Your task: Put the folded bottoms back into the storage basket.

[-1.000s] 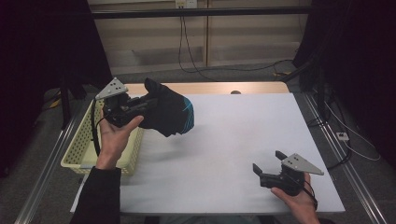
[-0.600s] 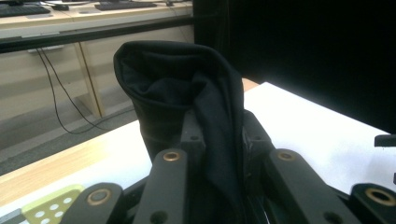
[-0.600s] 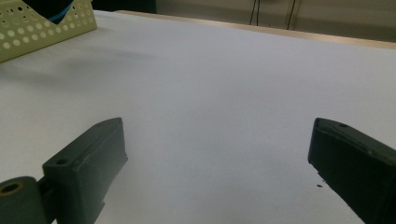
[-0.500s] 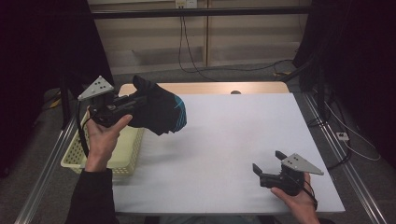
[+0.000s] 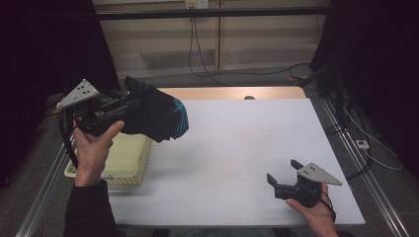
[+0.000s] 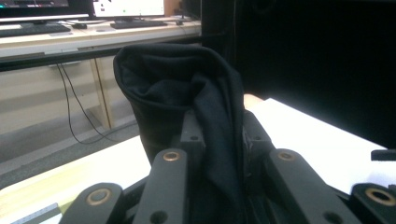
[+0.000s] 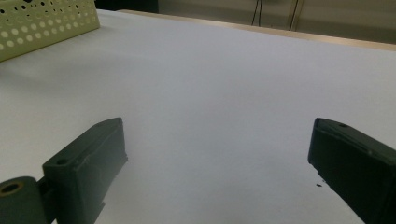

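Left gripper clamps black garment, basket below; lift clear before swinging. Right gripper gapes empty; hold ready.

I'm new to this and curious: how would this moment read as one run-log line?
left gripper: shut on black garment, held above basket | right gripper: open, empty, low over white table

White-topped table; yellow perforated basket at left edge.

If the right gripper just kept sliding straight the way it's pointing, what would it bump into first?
Probably nothing soon: the right gripper, jaws open, faces bare white table. The yellow basket sits far off to one side of its line, though depth is hard to judge.
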### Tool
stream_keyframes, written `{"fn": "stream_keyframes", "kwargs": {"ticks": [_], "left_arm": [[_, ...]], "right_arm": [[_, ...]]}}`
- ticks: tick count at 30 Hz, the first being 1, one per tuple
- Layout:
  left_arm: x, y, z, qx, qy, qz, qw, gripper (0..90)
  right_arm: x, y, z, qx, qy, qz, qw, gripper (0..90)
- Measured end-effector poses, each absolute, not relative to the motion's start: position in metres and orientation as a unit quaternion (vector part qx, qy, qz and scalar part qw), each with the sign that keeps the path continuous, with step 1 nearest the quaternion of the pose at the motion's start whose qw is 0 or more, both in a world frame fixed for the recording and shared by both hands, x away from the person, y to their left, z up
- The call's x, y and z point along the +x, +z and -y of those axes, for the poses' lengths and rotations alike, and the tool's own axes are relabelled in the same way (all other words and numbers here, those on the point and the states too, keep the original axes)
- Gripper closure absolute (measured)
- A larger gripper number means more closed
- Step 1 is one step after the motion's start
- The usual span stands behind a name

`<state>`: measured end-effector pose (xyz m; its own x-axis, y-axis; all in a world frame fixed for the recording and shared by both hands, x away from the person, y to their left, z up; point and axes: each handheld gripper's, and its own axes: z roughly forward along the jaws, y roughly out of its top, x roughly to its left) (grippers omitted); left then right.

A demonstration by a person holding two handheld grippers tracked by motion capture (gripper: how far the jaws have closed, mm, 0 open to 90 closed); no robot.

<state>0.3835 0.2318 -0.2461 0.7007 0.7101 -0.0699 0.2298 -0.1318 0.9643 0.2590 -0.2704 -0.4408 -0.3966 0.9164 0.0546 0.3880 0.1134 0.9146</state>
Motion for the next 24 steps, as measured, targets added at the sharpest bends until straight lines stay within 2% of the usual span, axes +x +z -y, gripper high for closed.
{"fn": "stream_keyframes", "kwargs": {"ticks": [24], "left_arm": [[0.363, -0.227, -0.265, 0.703, 0.243, -0.338, 0.576, 76.1]], "right_arm": [[0.259, -0.440, 0.271, 0.473, 0.472, -0.689, 0.281, 4.0]]}}
